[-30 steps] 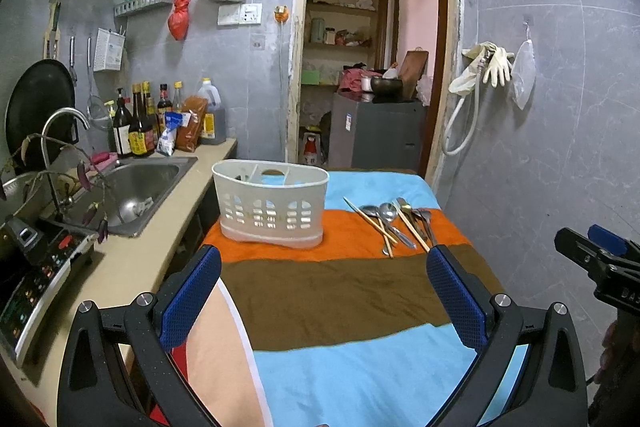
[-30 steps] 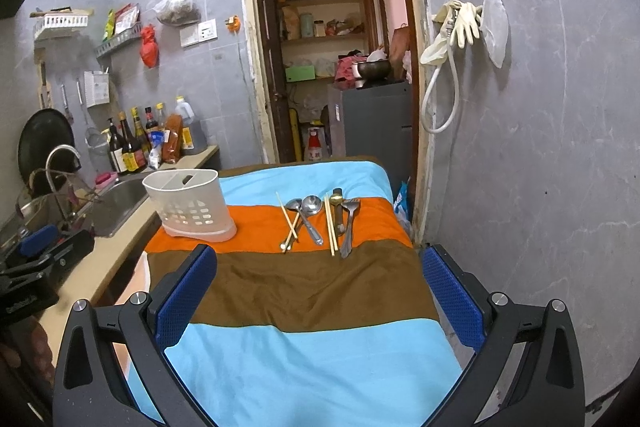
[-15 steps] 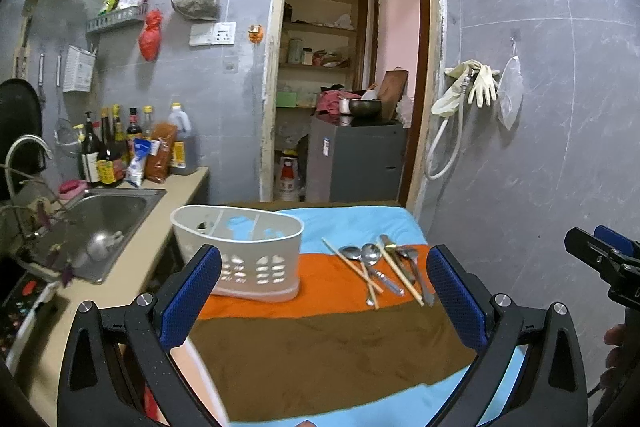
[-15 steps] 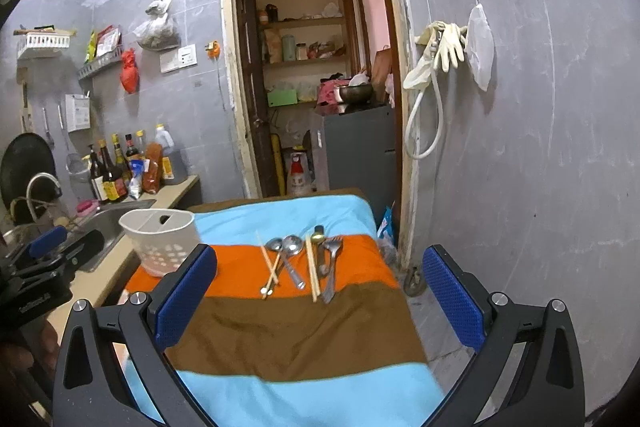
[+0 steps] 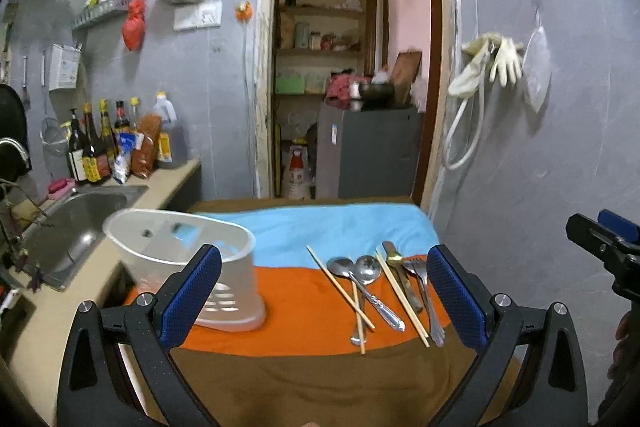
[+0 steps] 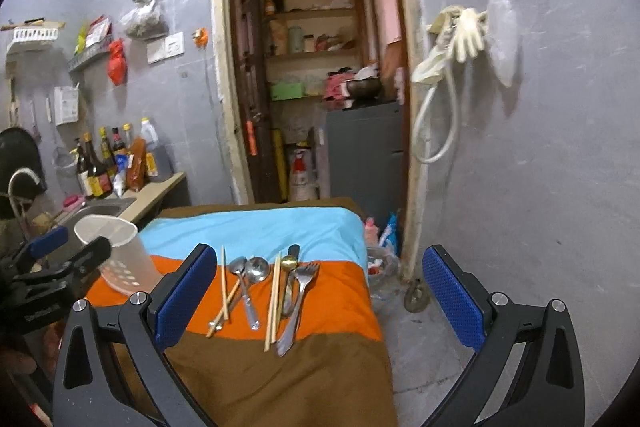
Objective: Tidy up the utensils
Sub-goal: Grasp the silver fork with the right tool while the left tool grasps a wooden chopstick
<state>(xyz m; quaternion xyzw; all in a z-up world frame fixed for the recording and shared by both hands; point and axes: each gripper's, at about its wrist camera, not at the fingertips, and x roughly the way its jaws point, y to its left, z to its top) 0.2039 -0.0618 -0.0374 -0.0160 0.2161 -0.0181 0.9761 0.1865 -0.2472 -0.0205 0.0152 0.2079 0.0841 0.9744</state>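
Utensil caddy [image 5: 180, 259] motion-blurred, partly hidden.

black claw [image 5: 324, 291] frames, blue dimpled finger pads [image 5: 191, 293], silver screws [image 5: 501, 300]

Grey tiled walls [image 5: 540, 155], open doorway [image 5: 352, 75] onto pantry shelves [image 6: 316, 15], steel sink [image 5: 76, 227] at left.

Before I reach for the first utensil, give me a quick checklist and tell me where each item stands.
1. Left tool open and empty: ok.
2. Right tool open and empty: ok.
3. Utensils all loose on the orange stripe of the cloth, none in the basket yet: ok.
4. White basket upright with its opening free: ok.
5. Each utensil free to lift alone: not ok, chopsticks cross the spoons.
6. Basket compartments empty: cannot tell, the interior is blurred.
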